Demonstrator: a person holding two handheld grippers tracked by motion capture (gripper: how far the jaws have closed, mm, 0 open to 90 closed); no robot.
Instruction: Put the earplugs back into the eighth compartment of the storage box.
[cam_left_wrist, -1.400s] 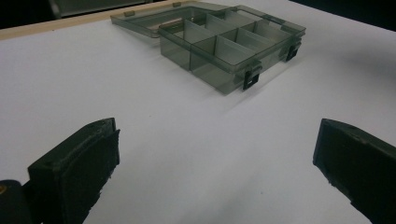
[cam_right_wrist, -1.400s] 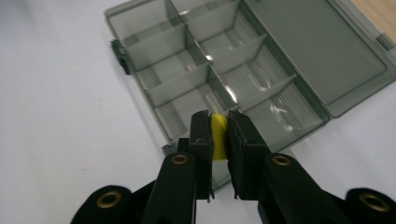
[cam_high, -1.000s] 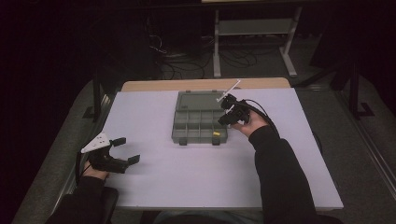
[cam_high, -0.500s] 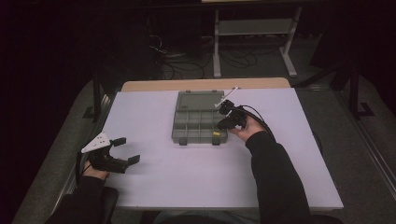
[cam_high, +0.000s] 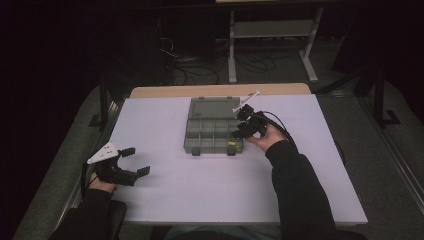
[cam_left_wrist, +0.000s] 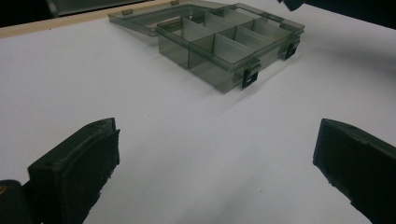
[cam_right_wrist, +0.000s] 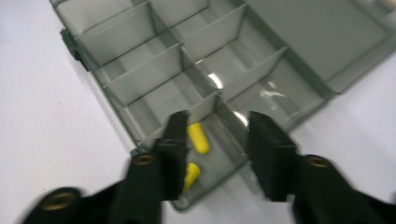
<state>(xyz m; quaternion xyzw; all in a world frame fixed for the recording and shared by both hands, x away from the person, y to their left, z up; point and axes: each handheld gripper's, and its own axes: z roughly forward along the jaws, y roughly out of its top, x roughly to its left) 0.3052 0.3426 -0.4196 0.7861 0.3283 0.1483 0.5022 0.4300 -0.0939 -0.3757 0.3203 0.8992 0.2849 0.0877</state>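
Note:
A smoky clear compartment box (cam_high: 212, 131) lies open in the middle of the white table, its lid (cam_high: 214, 107) flat behind it. My right gripper (cam_high: 240, 126) hovers over the box's front right corner. Its jaws have just been opening and stand apart in the right gripper view (cam_right_wrist: 217, 140), with nothing pressed between them. Two yellow pieces (cam_right_wrist: 198, 137) lie below in the corner compartment, one partly behind the left jaw. My left gripper (cam_high: 136, 161) rests open at the table's front left, pointing at the box (cam_left_wrist: 229, 42), its jaws wide (cam_left_wrist: 215, 163) and empty.
The box's other compartments (cam_right_wrist: 154, 70) look empty. A wooden strip (cam_high: 220, 90) edges the table's far side. Beyond it stand a metal shelf frame (cam_high: 270, 30) and cables on the dark floor. White tabletop (cam_high: 200, 190) spreads in front of the box.
The right hand has shifted slightly toward the box's front right corner. The left gripper has stayed where it was.

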